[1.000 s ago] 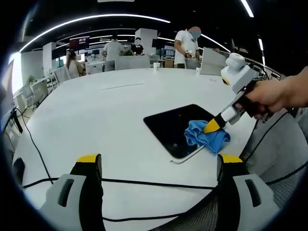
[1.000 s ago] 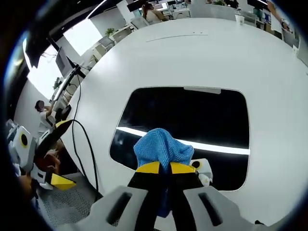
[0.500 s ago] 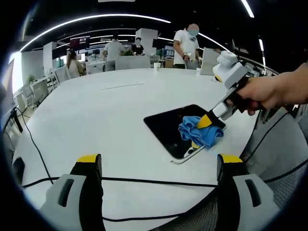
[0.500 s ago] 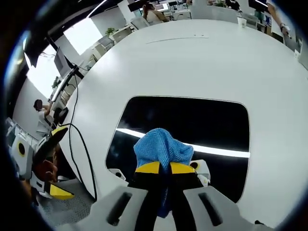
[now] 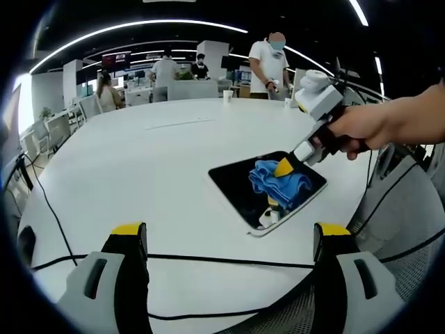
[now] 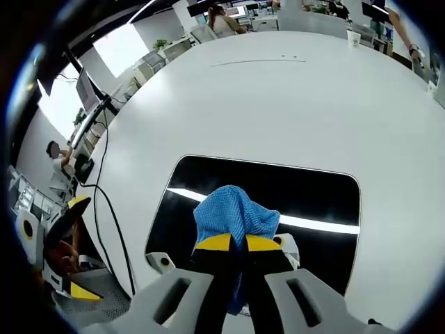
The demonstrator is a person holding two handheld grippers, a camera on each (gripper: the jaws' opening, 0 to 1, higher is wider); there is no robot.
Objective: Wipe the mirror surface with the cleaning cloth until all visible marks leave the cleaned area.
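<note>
While right tongs [image 6: 232, 242] pinch one cloth [image 6: 234, 216] on one mirror [image 6: 306, 195] — left tongs [image 5: 226, 233] spread.

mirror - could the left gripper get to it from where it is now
Probably yes. The left gripper hangs open over bare white table, with only a thin black cable between it and the mirror. The right gripper already presses the cloth there, so they could crowd.
</note>
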